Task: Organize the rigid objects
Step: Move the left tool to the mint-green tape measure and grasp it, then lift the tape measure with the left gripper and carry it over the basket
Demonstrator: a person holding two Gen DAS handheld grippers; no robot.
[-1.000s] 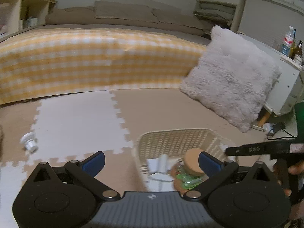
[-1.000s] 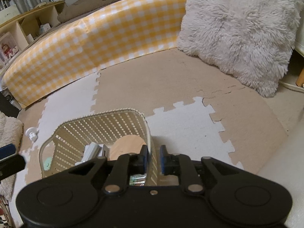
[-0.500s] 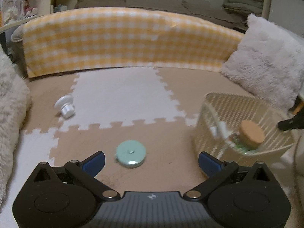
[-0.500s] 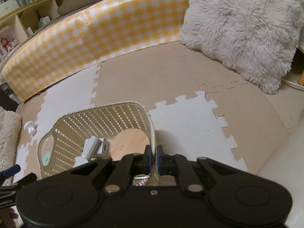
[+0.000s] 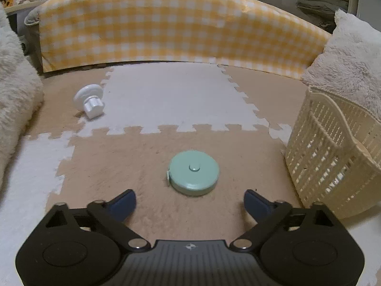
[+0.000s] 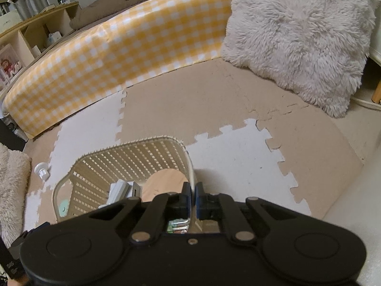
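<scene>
A mint-green round tape measure (image 5: 193,176) lies flat on the tan foam mat just ahead of my open, empty left gripper (image 5: 189,202). A white knob-like object (image 5: 90,100) lies on its side at the far left; it also shows in the right wrist view (image 6: 42,170). The cream lattice basket (image 5: 333,147) stands to the right. My right gripper (image 6: 192,196) is shut on the basket's rim (image 6: 190,166). Inside the basket I see a cork-lidded jar (image 6: 164,183) and a white boxy item (image 6: 120,189).
A yellow-checked bed edge (image 5: 181,23) runs across the back. Fluffy pillows lie at the right (image 6: 297,35) and at the left (image 5: 16,83). Wooden shelves (image 6: 31,38) stand behind the bed. The floor is tan and white puzzle mat (image 5: 171,95).
My left gripper swung left away from the basket and dropped low toward the tape measure, which now sits close in front. My right gripper stayed shut on the basket rim.
</scene>
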